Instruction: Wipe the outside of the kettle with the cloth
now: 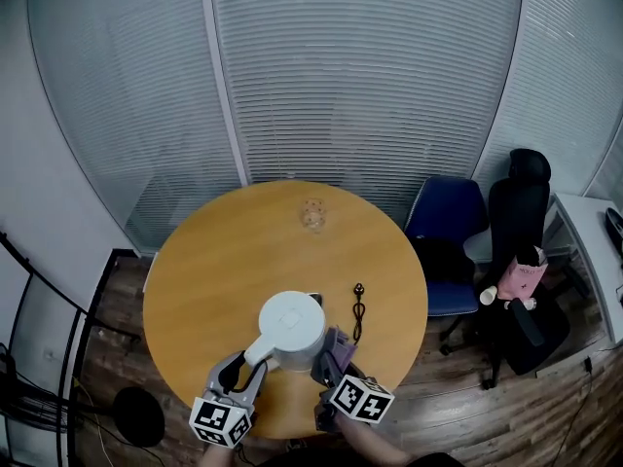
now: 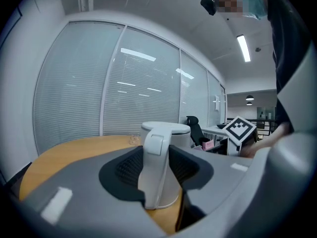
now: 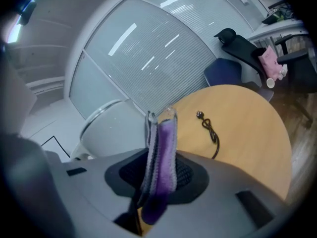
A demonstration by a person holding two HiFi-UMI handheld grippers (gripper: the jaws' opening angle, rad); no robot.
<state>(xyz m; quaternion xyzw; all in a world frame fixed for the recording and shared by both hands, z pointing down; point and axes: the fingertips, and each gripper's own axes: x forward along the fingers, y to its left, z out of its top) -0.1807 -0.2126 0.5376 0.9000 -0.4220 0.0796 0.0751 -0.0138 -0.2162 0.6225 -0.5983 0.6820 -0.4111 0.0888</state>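
The left gripper [image 2: 157, 170] has its jaws closed on the handle [image 2: 153, 152] of the kettle [image 1: 290, 327]. The right gripper [image 3: 159, 175] pinches the folded cloth [image 3: 163, 152] just beside the kettle's wall, at the table's [image 1: 243, 251] near edge. I judge the wiping barely begun, with the whole outside left.

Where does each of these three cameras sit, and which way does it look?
Head view: on the person's head, looking steeply down at the round table; the left gripper and right gripper show at the bottom.
Left gripper view: on the left gripper, looking along its jaws, closed on the handle of the kettle.
Right gripper view: on the right gripper, looking along its jaws, which pinch the cloth.
Shared: all three show the kettle and table.
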